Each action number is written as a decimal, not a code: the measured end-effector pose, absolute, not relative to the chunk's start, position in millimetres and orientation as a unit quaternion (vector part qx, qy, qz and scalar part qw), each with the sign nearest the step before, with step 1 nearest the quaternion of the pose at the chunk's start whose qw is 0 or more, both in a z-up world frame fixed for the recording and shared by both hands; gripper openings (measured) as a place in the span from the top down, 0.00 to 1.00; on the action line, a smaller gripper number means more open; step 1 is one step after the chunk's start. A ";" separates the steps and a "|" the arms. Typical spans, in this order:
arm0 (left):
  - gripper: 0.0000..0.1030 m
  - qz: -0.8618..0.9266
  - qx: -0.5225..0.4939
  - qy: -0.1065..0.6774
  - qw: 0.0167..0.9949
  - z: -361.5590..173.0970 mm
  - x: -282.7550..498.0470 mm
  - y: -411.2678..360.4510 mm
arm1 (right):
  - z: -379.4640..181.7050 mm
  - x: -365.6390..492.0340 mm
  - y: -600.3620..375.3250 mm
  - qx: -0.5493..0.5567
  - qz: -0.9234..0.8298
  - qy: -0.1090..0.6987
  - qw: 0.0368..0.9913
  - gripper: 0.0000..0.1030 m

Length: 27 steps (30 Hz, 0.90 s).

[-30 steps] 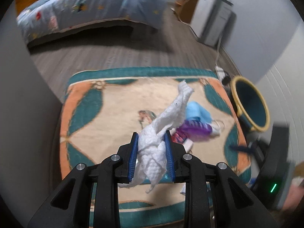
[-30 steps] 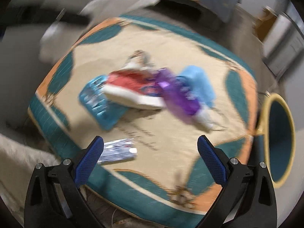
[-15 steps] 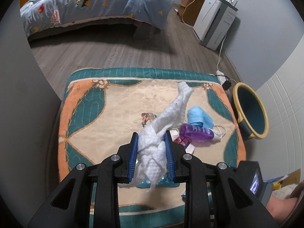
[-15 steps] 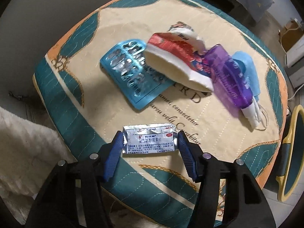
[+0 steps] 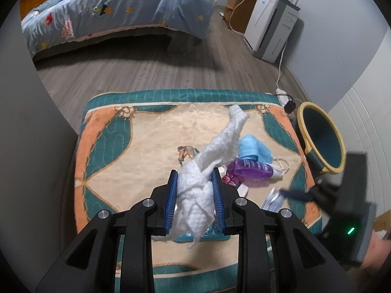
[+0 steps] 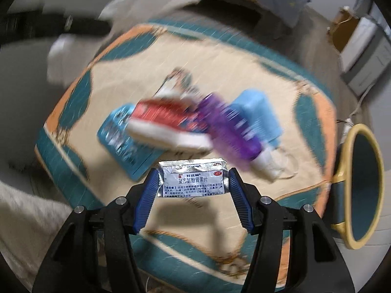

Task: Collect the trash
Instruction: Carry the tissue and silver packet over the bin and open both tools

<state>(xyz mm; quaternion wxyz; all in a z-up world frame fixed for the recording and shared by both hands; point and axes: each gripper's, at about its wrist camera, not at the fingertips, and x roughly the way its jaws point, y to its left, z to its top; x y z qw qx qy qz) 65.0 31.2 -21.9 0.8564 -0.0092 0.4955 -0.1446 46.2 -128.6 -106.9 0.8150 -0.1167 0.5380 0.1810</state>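
My left gripper [image 5: 194,196] is shut on a crumpled white tissue [image 5: 215,151] and holds it above the patterned mat [image 5: 136,161]. My right gripper [image 6: 193,183] is shut on a silver foil medicine packet [image 6: 193,180], lifted above the mat [image 6: 244,56]. On the mat lie a purple tube [image 6: 229,127], a blue face mask [image 6: 259,112], a red and white packet [image 6: 166,122] and a blue blister pack [image 6: 122,141]. The teal bin with a yellow rim [image 6: 364,188] stands at the mat's right; it also shows in the left wrist view [image 5: 322,136].
A bed with a blue quilt [image 5: 117,12] stands at the back. A white appliance [image 5: 273,29] and a cable with a power strip [image 5: 283,95] are at the back right on the wood floor. A grey wall [image 5: 29,146] runs along the left.
My right gripper came down over the silver packet, shut on it and has lifted it off the mat. My left gripper still holds the tissue and has hardly moved.
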 end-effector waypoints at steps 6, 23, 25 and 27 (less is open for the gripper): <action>0.72 -0.156 0.011 0.491 0.857 -28.3 63.3 15.3 | -83.1 52.8 -153.9 -0.101 0.114 0.511 0.846 0.44; 0.72 -0.164 0.024 0.488 0.857 -26.8 29.4 -44.7 | -25.1 55.4 -246.8 -0.039 0.001 0.482 0.875 0.44; 0.72 -0.161 0.019 0.495 0.854 -28.3 26.2 -48.3 | -25.6 58.2 -257.0 -0.020 -0.012 0.485 0.874 0.44; 0.72 -0.159 0.016 0.499 0.852 -28.4 24.4 -53.4 | -25.0 60.3 -268.3 0.005 -0.017 0.488 0.873 0.44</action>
